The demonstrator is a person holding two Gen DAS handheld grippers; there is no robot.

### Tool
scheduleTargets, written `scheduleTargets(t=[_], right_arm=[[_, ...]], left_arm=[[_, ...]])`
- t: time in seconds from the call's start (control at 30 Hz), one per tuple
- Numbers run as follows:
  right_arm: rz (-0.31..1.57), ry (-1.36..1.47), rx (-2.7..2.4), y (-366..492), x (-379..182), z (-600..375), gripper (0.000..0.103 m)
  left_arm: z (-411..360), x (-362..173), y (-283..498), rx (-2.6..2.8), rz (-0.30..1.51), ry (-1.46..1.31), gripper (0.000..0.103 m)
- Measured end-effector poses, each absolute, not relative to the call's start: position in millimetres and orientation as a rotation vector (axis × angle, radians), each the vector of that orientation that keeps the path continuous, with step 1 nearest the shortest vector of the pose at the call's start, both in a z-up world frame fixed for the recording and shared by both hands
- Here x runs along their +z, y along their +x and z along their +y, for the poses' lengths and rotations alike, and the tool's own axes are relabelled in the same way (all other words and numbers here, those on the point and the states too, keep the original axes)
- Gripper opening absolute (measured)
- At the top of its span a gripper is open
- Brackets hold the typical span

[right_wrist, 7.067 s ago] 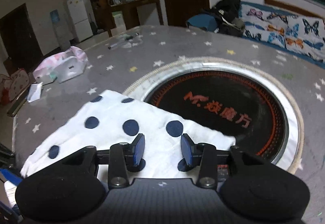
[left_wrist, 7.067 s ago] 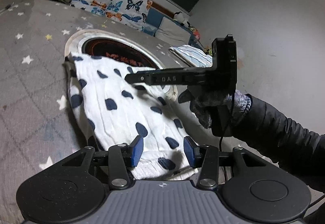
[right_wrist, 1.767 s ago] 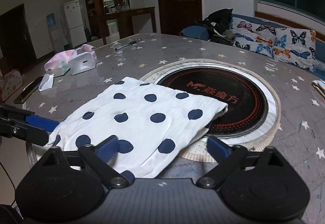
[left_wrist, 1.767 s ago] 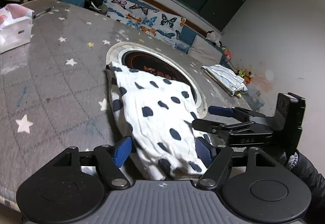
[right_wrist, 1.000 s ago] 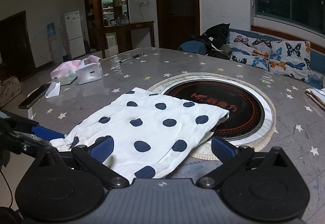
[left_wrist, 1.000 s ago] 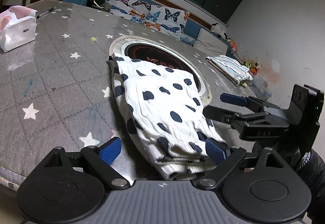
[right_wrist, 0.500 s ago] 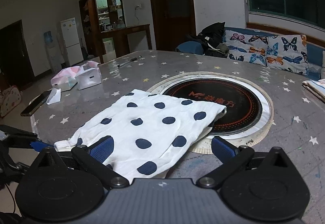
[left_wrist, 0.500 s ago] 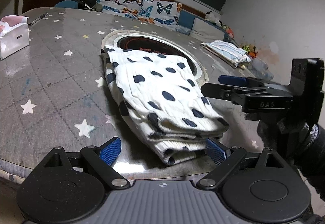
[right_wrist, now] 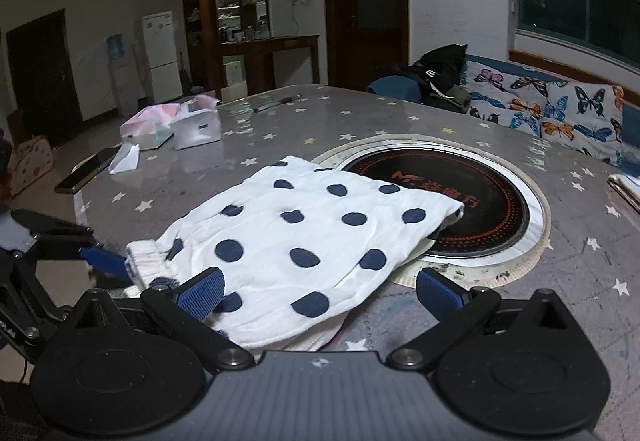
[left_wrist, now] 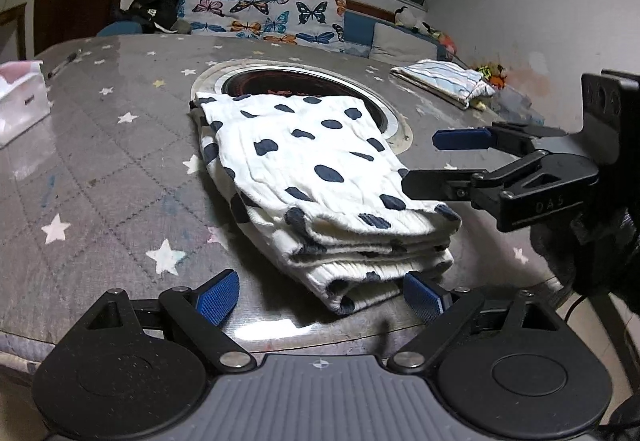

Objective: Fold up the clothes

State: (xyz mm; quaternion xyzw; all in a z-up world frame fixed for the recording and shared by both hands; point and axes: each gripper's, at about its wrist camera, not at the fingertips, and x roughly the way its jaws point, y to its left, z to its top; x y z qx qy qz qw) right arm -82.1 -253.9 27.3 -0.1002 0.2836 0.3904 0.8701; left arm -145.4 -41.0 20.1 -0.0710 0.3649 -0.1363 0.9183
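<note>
Both grippers, the left gripper [left_wrist: 319,291] and the right gripper [right_wrist: 320,289], are built in black plastic with a ribbed grey housing. Blue textured pads are fitted on the fingers [left_wrist: 218,297], and silver pivot screws are seen. "DAS" is embossed on the right one.

Star-print table [right_wrist: 420,121]: folded dotted garment [right_wrist: 304,233], tissue boxes [right_wrist: 172,127], phone [right_wrist: 86,169].

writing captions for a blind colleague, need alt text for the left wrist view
A folded white garment with navy polka dots lies on a grey star-patterned table, its far end over a round inset burner. The left gripper stands open at the near edge of the cloth, and the right gripper, also open, reaches in from the right side.
</note>
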Motion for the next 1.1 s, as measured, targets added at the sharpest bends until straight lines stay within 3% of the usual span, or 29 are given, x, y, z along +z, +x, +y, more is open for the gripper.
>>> scheduleTargets(t=[0.53, 0.83, 1.1], right_arm=[[0.555, -0.293, 0.846, -96.8, 30.1, -250.6, 0.103], [0.478, -0.436, 0.918, -121.3, 32.8, -235.6, 0.103], [0.461, -0.499, 0.953, -127.6, 28.3, -218.1, 0.103]], left_arm=[[-46.8, 14.8, -142.6, -0.195, 0.725, 0.029, 0.076], [-31.4, 17.9, -130.0, -0.167, 0.715, 0.001, 0.061], [-15.3, 14.3, -105.3, -0.152, 0.725, -0.042, 0.039]])
